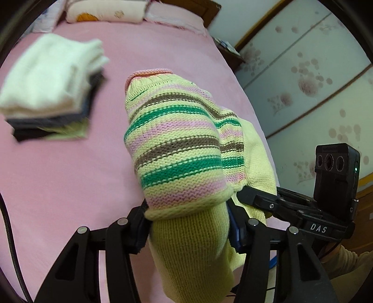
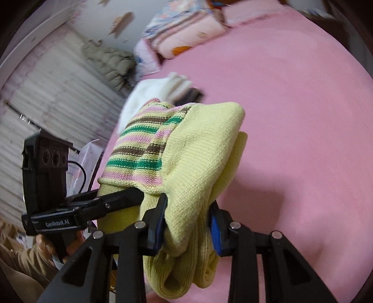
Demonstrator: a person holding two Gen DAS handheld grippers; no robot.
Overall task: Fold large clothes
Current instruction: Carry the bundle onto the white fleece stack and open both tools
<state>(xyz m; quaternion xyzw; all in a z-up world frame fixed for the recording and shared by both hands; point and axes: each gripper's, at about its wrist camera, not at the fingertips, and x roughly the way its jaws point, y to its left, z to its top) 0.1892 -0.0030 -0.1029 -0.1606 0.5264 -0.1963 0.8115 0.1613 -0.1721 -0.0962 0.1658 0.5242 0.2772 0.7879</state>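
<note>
Both grippers hold one knitted sweater (image 1: pixel 177 144) above a bed covered by a pink sheet (image 1: pixel 70 174). In the left wrist view the left gripper (image 1: pixel 188 228) has its jaws pinching a bunched yellow-green part of the sweater, while a striped section in pink, green, brown and yellow rises toward 12 o'clock and hides the fingertips and the bed behind it. At about 3 o'clock in that view the right gripper (image 1: pixel 247 193) reaches in from the side, its black body marked "DAS", and its tips vanish into the yellow knit, so the grip itself cannot be seen from here. The right wrist view settles it: the right gripper's jaws press on a thick wad of plain yellow fabric between blue pads (image 2: pixel 215 233), with folds hanging below and cut off by the frame's lower edge. The left gripper (image 2: pixel 137 193) enters there from 9 o'clock, its tips buried under the striped part. A stack of folded clothes (image 1: pixel 51 81) lies on the bed toward 10 o'clock in the left view, white on top, dark and pale green layers beneath, blurred so that the separate pieces are hard to tell apart; in the right view most of it is hidden behind the sweater. Pillows (image 1: pixel 105 11) sit at the far end of the bed, partly cut off at 12 o'clock.
</note>
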